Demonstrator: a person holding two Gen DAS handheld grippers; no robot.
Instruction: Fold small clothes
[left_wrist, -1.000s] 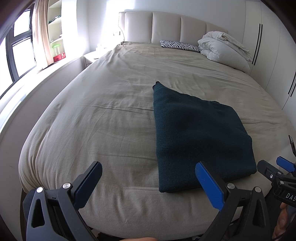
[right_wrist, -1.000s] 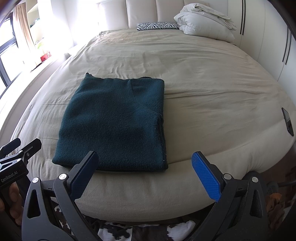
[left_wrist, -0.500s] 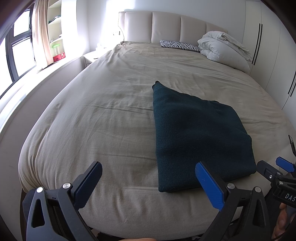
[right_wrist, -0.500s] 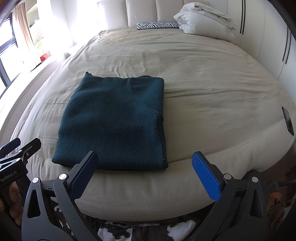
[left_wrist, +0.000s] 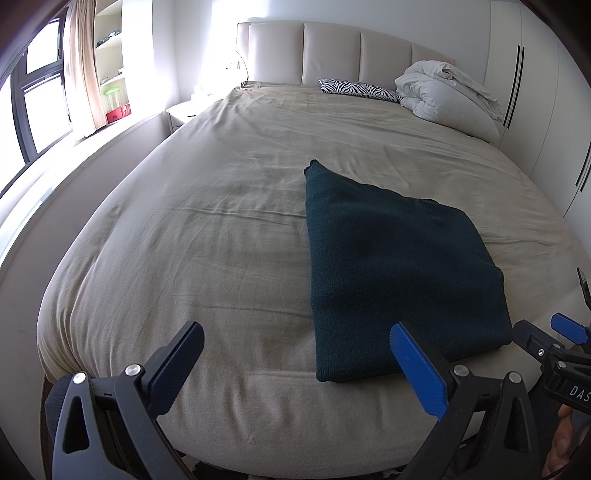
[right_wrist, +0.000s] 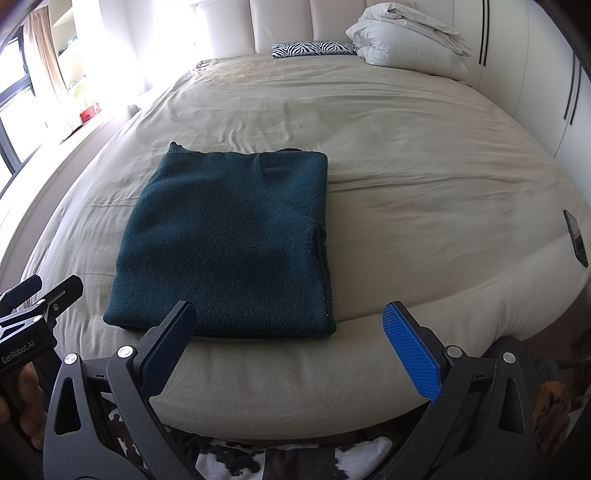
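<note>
While hovering off the near edge of the bed (right_wrist: 406, 155), both spread wide, gripping nothing: left gripper (left_wrist: 297, 363) and right gripper (right_wrist: 290, 341), level, pointing at the headboard. Folded dark teal sweater (right_wrist: 229, 240) flat on the sheet, just ahead of the right one.

Dark flat object (right_wrist: 575, 238), identity unclear

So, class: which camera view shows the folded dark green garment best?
The right wrist view: the folded dark green garment lies nearly centred, all four edges and its seam visible. In the left wrist view it sits off to the right, skewed, one finger overlapping its near edge.
</note>
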